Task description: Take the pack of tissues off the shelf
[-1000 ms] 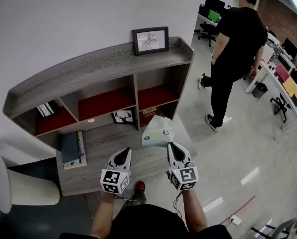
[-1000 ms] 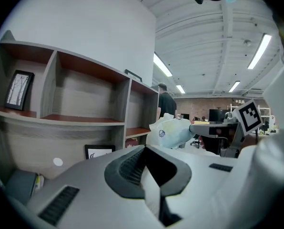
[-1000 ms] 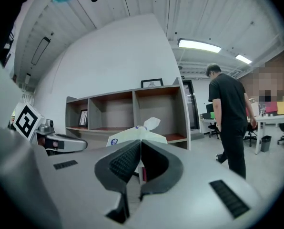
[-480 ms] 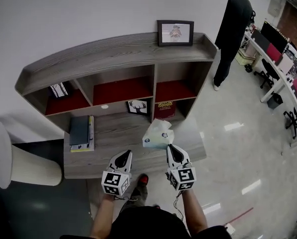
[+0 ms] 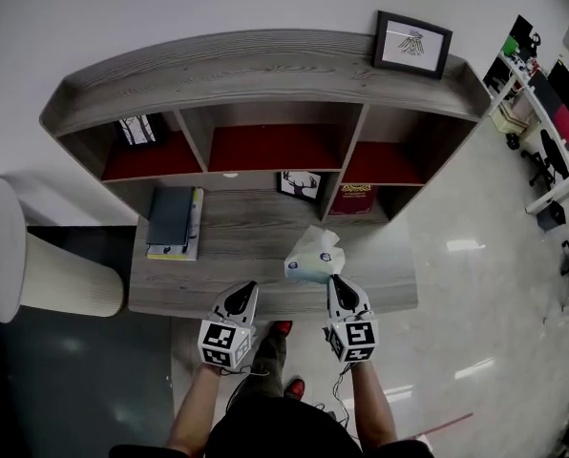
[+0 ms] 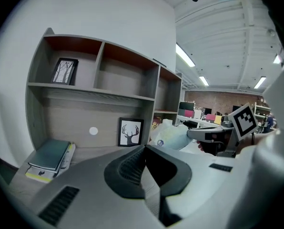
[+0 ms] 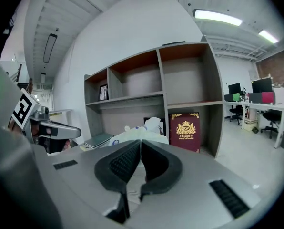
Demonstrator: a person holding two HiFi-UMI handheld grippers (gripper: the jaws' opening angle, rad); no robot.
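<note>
The pack of tissues (image 5: 314, 258) is a pale green soft pack with a white tissue sticking up from its top. My right gripper (image 5: 336, 283) is shut on its near end and holds it above the front part of the grey wooden shelf unit's lower surface (image 5: 237, 241). In the right gripper view the pack (image 7: 137, 132) shows just past the closed jaws. My left gripper (image 5: 242, 295) hangs beside it to the left, jaws together with nothing between them. From the left gripper view the pack (image 6: 173, 136) and the right gripper (image 6: 195, 134) appear at right.
On the shelf lie a dark notebook stack (image 5: 173, 220), a deer picture (image 5: 301, 184) and a red book (image 5: 354, 197). A framed picture (image 5: 412, 44) stands on top. A white cylinder (image 5: 38, 275) stands at left; desks and chairs (image 5: 552, 151) at right.
The head view has swung left: the shelf now sits centred and the person in black at right has left the view. Both grippers and the held tissue pack keep their places before me.
</note>
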